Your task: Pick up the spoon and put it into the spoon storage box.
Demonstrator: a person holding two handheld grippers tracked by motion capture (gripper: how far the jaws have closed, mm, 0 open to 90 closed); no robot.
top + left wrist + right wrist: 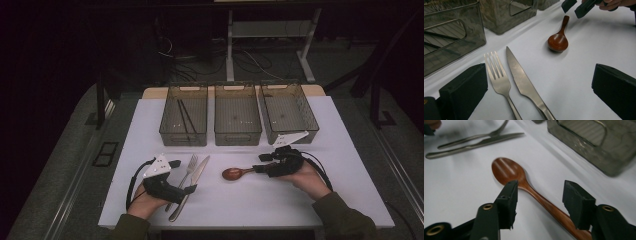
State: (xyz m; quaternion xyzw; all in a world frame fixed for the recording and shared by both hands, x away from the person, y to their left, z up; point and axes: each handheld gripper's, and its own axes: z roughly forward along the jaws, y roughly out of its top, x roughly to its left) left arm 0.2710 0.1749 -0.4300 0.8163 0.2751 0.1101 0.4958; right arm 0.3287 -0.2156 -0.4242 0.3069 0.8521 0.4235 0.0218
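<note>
A brown wooden spoon (232, 173) lies mid-table, bowl to the left. My right gripper (261, 163) is open, and its jaws straddle the spoon's handle without closing on it. In the right gripper view the spoon (507, 170) runs down between the spread jaws of that gripper (541, 197). A steel fork (189, 167) and knife (197, 172) lie side by side left of centre. My left gripper (182, 176) is open over their handles. In the left gripper view the fork (497, 75) and knife (521, 77) lie between the wide jaws, with the spoon (558, 41) beyond.
Three grey see-through bins stand in a row at the back: left bin (183, 129), middle bin (237, 131), right bin (291, 120). Black chopsticks (185, 117) lie in the left one. The white table's front edge (250, 224) is close to the person's forearms.
</note>
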